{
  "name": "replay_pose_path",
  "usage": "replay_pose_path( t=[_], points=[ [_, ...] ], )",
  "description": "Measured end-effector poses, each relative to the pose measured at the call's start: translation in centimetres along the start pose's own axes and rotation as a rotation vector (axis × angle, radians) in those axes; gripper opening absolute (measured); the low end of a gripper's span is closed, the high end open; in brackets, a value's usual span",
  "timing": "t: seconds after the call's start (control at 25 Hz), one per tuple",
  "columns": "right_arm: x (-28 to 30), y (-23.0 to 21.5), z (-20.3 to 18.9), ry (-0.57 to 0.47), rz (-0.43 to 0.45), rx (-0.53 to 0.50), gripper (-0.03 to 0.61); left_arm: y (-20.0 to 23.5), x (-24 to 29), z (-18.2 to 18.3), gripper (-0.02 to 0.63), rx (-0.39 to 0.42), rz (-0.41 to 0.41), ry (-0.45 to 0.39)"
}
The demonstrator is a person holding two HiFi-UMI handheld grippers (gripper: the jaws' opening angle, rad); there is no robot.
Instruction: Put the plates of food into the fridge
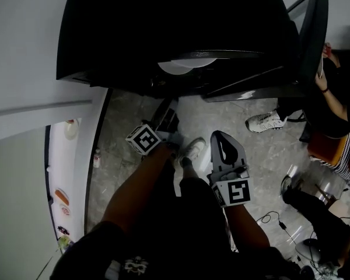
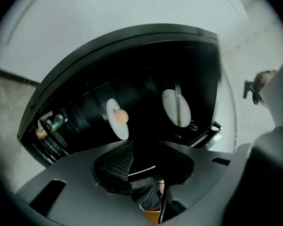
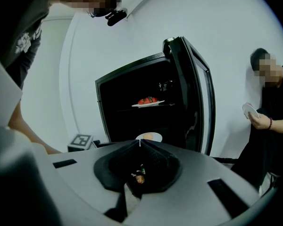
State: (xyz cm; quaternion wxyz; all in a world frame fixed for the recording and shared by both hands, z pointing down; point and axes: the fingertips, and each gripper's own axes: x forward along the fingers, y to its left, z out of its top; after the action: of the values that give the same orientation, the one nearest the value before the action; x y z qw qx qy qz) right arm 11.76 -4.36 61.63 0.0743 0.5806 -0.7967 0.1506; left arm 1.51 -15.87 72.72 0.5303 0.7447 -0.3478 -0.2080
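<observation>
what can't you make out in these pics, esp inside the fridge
- Head view: the fridge interior is hidden under its dark top; only a plate rim shows.
- Left gripper view: any food on the right plate is too blurred.
- Right gripper view: the lower plate sits partly behind the right tool.

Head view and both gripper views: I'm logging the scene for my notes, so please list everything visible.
fridge: one, black, door open, ahead
plate of strawberries: one, white with red fruit, upper shelf
plate of orange food: one, white, lower shelf
floor: grey, stone-patterned
cables: a few, dark, on floor at right
bystander: one, dark clothes, right of the door, holding something white
left hand-held gripper: one, grey-black, jaws together, empty
right hand-held gripper: one, grey-black, jaws together, empty
</observation>
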Motion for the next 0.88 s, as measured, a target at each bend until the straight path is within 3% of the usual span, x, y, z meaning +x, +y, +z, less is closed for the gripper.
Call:
replay_pose_path(
  t=[0.28,0.52,0.76,0.88],
  points=[
    [0.8,-0.5,4.0,-0.07,-0.026,0.008,0.026,-10.1,-3.5,2.7,0.07,0.274,-0.076,-0.001],
    [1.4,-0.2,7.1,-0.102,-0.013,0.001,0.026,-16.8,-5.0,4.4,0.022,0.595,-0.113,0.04],
    [1.1,0.7,11.7,-0.186,-0.005,0.002,0.025,-20.7,-8.2,5.9,0.021,0.911,-0.059,0.077],
    [0.7,1.8,13.6,-0.195,0.01,-0.057,0.025,-21.8,-9.6,7.2,0.021,0.96,-0.004,0.072]
  ],
)
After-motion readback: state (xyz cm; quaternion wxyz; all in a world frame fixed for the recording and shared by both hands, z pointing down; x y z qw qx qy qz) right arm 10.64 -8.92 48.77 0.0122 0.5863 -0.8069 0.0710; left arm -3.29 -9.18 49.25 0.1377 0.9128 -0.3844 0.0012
